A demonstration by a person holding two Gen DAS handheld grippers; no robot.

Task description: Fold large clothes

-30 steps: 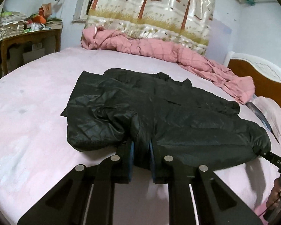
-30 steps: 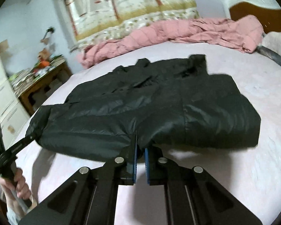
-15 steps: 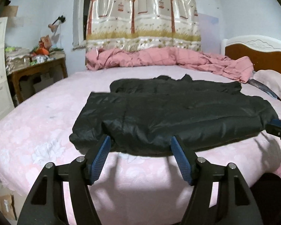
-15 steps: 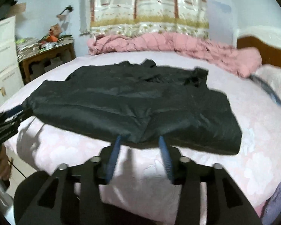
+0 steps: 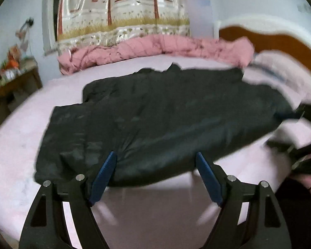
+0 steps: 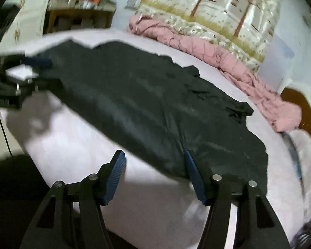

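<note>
Jacket [image 5: 165, 120]: black, padded, slightly shiny; spread flat across the pink bed sheet [image 5: 145, 203], its long side running across the bed; near hem close to the bed's front edge; collar end pointing toward the far side, where the quilt lies.
Jacket, right wrist view [image 6: 155, 108]: lies on a slant across the picture; surface creased; far edge uneven.
Left gripper [image 5: 155, 161]: jaws spread wide and have just been opening; blue pads [image 5: 103, 176] stand apart at the jacket's near hem; the hem edge shows in the gap between them, but neither pad presses on the cloth.
Left gripper, right wrist view [image 6: 16, 78]: at the jacket's far left end, blurred; one blue pad shows against the cloth.
Right gripper [image 6: 153, 161]: jaws spread and have just been opening; one blue pad [image 6: 193, 178] stands in front of the jacket's hem, the other over bare sheet; whether the first pad touches the cloth cannot be told; no pinch on it.
Right gripper, left wrist view [image 5: 309, 114]: dark, blurred shape at the jacket's right end; state not readable there.
Quilt [image 5: 155, 47]: pink, bunched in a long roll along the far side of the bed, apart from the jacket.
Curtain [image 5: 122, 10]: pale, printed with trees, hanging behind the quilt.
Headboard [image 5: 267, 39]: brown wood with white trim, to the right.
Pillow [image 5: 284, 70]: pale pink, below the headboard, blurred.
Side table [image 5: 12, 87]: wooden, left of the bed, small items on top, too blurred to name.
</note>
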